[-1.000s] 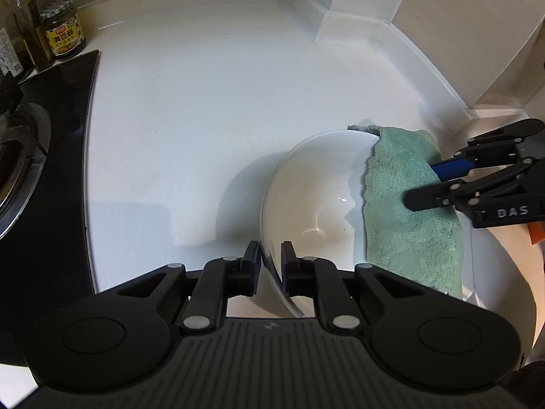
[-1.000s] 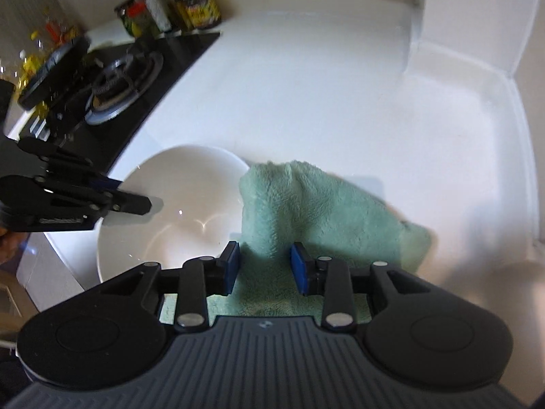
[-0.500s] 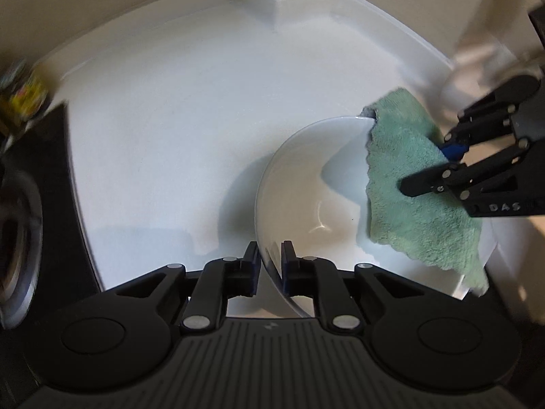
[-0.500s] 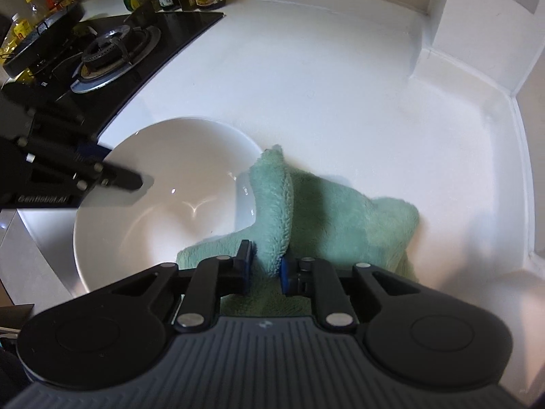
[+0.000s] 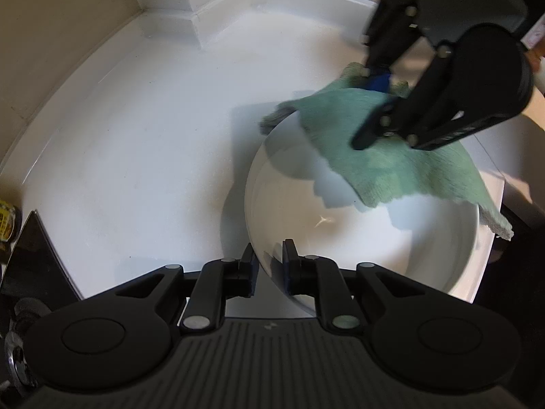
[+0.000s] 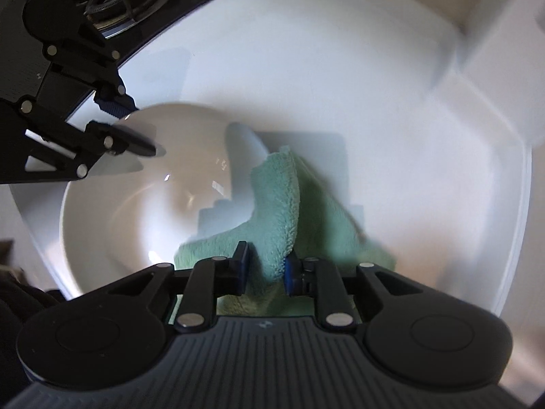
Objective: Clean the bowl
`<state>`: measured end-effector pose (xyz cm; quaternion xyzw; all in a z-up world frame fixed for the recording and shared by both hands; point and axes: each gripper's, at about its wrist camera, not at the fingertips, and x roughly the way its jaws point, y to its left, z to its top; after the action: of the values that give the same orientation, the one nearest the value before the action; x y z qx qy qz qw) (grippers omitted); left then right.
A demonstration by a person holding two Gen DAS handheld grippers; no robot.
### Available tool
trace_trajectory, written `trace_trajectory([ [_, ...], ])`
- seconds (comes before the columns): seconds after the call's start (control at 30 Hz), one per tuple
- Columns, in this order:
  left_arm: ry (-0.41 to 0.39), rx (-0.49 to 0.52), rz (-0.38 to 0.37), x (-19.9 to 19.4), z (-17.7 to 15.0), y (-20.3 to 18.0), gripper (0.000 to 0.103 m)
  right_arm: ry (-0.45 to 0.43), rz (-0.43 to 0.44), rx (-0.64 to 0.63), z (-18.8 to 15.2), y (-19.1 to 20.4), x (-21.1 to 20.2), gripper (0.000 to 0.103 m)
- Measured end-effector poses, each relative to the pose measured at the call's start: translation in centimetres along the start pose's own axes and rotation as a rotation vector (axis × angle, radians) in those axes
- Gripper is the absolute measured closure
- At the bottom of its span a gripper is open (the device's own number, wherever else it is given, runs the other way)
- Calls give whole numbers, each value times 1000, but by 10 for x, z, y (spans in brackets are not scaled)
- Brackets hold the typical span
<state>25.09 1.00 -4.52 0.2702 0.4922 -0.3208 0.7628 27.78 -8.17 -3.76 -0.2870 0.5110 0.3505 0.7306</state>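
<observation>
A white bowl stands at the near edge of the white counter. My left gripper straddles its rim, one finger inside and one outside; its jaws are opening slightly with the rim still between them. My right gripper pinches a raised fold of the green cloth; its jaws are easing open a little, with the fold still pressed between the pads. The cloth hangs over the bowl's far side, partly inside it.
A black hob with a gas burner lies left of the bowl. A jar stands at the hob's far edge. The counter ends at a raised white backsplash with a boxed corner.
My right gripper shut on a fold of the cloth and lifted it from the counter over the bowl. Both wrists rolled. The left gripper stayed on the bowl's rim.
</observation>
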Motion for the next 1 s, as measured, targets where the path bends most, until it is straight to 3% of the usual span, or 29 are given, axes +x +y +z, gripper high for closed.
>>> trace_trajectory([
  [0.07,-3,-15,-3,1,2,2,89,-21,-16,-90,3,4,4,86],
  [0.13,-15,-89,-2,1,0,4,90,-34,-3,-102,1,2,4,87],
  [0.33,-35,-463,5,-8,-22,-2,90,-77,71,79,-12,-20,-2,92],
  [0.43,-43,-593,8,-12,-32,-5,90,-98,89,161,-21,-25,-3,92],
  [0.5,-28,-629,18,-9,-32,-9,90,-102,103,205,-27,-25,-2,92],
  [0.63,-3,-544,54,0,-24,-15,93,-75,101,152,-35,-16,-2,91],
  [0.87,21,-308,32,6,-9,-8,91,59,116,-68,-25,-8,-1,86],
  [1.0,36,-214,20,10,-1,-2,89,68,55,-172,-10,-2,2,84],
])
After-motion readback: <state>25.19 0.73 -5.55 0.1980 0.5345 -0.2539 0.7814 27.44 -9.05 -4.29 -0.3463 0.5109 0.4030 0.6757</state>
